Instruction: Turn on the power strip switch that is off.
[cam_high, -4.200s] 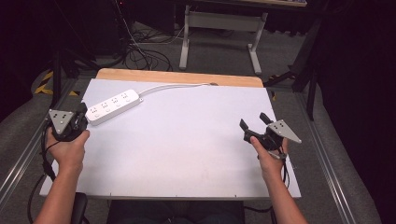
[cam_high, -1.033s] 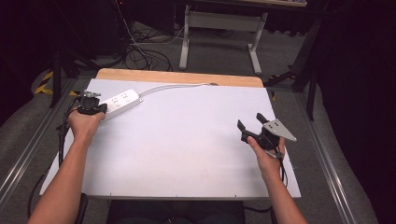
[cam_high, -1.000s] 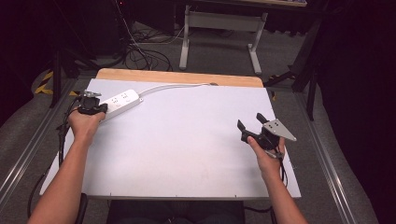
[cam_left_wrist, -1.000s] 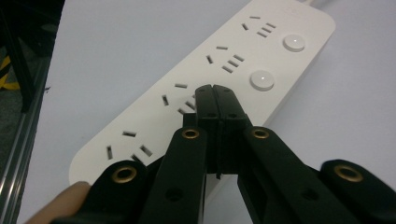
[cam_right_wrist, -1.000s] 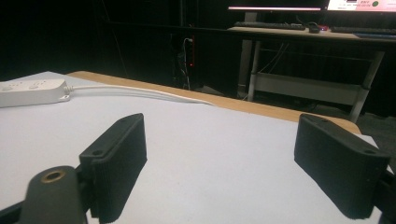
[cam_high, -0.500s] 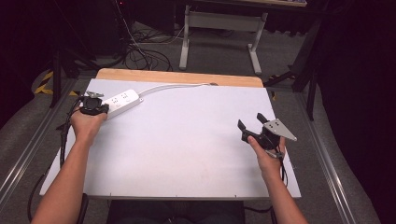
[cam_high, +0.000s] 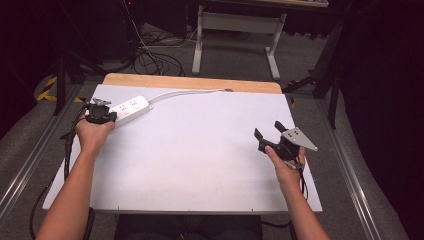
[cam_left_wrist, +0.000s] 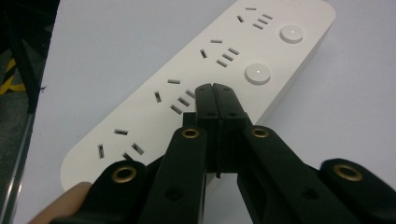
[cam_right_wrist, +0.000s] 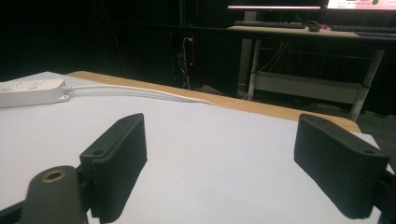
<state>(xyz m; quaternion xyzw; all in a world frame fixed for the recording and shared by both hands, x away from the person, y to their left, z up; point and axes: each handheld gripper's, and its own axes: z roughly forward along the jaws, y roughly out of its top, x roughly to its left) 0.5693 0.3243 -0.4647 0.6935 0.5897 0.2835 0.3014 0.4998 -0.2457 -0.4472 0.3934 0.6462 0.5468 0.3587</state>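
Left gripper (cam_left_wrist: 213, 88), jaws pressed together, rests its tips on the power strip (cam_left_wrist: 205, 79) at the table's (cam_high: 200, 165) far left corner; right gripper (cam_high: 268, 134), jaws apart and empty, sits well right of the strip.

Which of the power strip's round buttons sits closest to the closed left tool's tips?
The nearer button, just beyond the left tool tips on the power strip. The other visible button lies farther along, towards the strip's far end.
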